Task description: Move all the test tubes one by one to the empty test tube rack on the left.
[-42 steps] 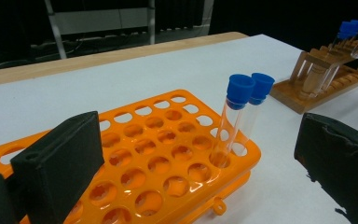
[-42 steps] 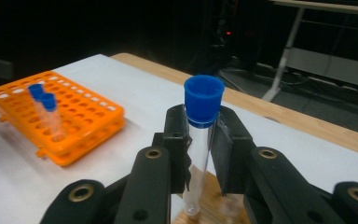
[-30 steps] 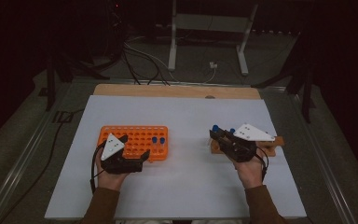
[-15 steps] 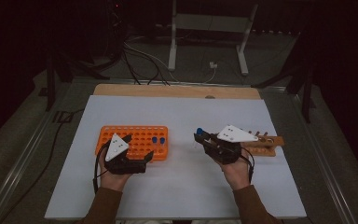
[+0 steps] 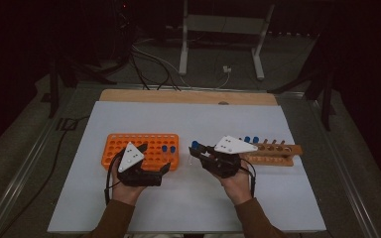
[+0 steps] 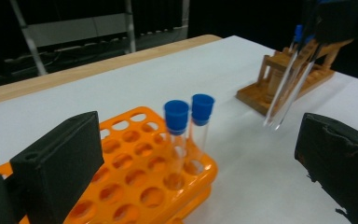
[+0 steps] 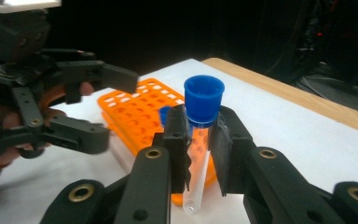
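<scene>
Now my right tongs (image 7: pixel 199 154) are clamped on a blue-capped test tube (image 7: pixel 198 154), held upright just under its cap. Over the last second I have carried it leftward, away from the wooden rack (image 5: pixel 273 154) behind the tongs and toward the orange rack (image 5: pixel 141 151), which sits just ahead of them. My left tongs (image 6: pixel 200 154) hang wide open and empty beside that rack, where 2 capped tubes (image 6: pixel 189 133) already stand. I judge the transfer about halfway, with lowering into a free hole next.
</scene>
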A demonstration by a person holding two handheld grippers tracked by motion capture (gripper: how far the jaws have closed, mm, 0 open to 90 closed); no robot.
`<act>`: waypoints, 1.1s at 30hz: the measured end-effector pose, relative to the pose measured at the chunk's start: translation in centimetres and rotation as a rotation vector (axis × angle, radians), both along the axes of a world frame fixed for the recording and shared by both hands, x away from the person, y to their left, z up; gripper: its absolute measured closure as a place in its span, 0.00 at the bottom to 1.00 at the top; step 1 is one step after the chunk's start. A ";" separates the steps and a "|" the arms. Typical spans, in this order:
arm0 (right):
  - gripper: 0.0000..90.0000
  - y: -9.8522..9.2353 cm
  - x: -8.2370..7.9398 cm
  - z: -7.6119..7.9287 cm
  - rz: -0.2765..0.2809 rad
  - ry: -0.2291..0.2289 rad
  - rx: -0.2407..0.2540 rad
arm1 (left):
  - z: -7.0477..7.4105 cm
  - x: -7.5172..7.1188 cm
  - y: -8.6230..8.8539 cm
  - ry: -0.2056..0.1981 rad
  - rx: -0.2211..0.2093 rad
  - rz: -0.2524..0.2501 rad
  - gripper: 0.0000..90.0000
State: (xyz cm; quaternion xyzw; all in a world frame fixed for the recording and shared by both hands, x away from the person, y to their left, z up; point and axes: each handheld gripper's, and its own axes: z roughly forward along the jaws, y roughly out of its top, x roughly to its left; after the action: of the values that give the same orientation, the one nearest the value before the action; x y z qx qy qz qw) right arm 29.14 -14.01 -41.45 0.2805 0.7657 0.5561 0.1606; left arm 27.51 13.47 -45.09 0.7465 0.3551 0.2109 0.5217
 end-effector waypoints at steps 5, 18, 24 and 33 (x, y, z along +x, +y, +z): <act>0.86 1.4 -0.3 -0.2 0.033 0.008 -0.004 | 0.2 -0.1 -0.8 0.009 0.007 -0.040 0.02; 0.86 4.1 -0.8 -0.4 0.104 0.021 0.001 | 0.3 -0.4 -1.5 0.006 -0.002 -0.115 0.39; 0.86 4.9 -1.0 -0.4 0.127 0.024 -0.001 | 0.3 -0.6 -1.7 -0.015 0.020 -0.175 0.70; 0.72 5.0 -0.9 -0.5 0.138 0.042 0.011 | 0.2 -0.7 -1.7 -0.037 0.054 -0.182 0.86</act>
State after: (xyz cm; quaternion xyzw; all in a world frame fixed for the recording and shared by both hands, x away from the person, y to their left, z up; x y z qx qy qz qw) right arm 28.25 -9.04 -41.97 0.2397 0.7833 0.5641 0.1041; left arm 26.76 11.74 -44.93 0.7854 0.2702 0.1861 0.5249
